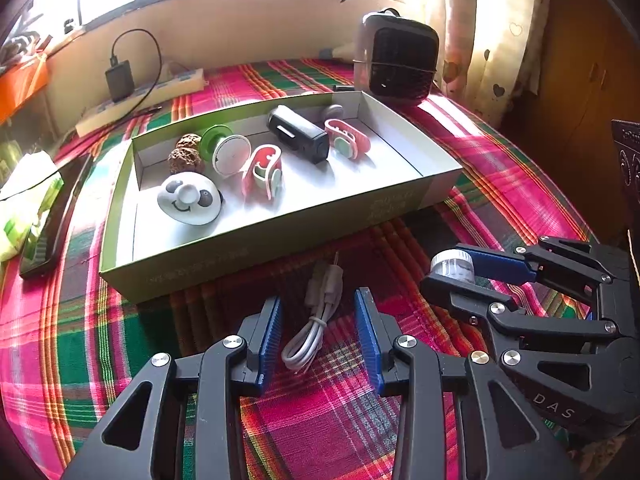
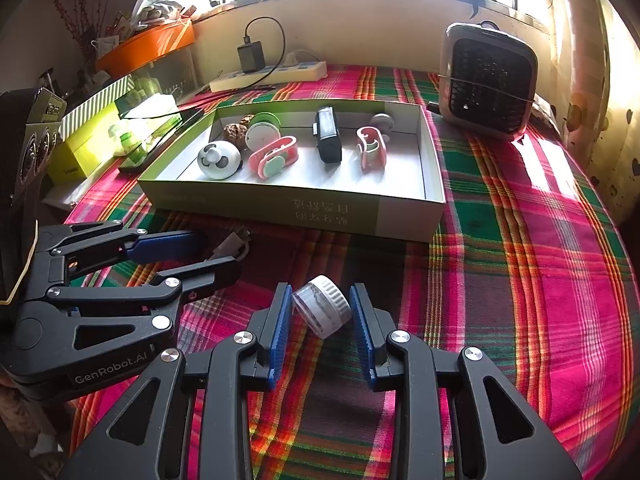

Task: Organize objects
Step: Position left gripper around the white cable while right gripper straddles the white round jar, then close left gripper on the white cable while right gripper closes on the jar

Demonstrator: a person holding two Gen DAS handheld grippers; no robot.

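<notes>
Toward the table's front edge, before the near wall of the box, our left gripper stands spread and released astride the coiled white cable, whose long axis runs along the fingers, plugs pointing at the box. To its right, our right gripper brackets the small white-capped jar, lying tilted on the plaid cloth, cap toward the right finger; whether the pads grip it we cannot tell. Each hand is low, aimed boxward.

L hand-held gripper agape, R hand-held gripper agape
</notes>
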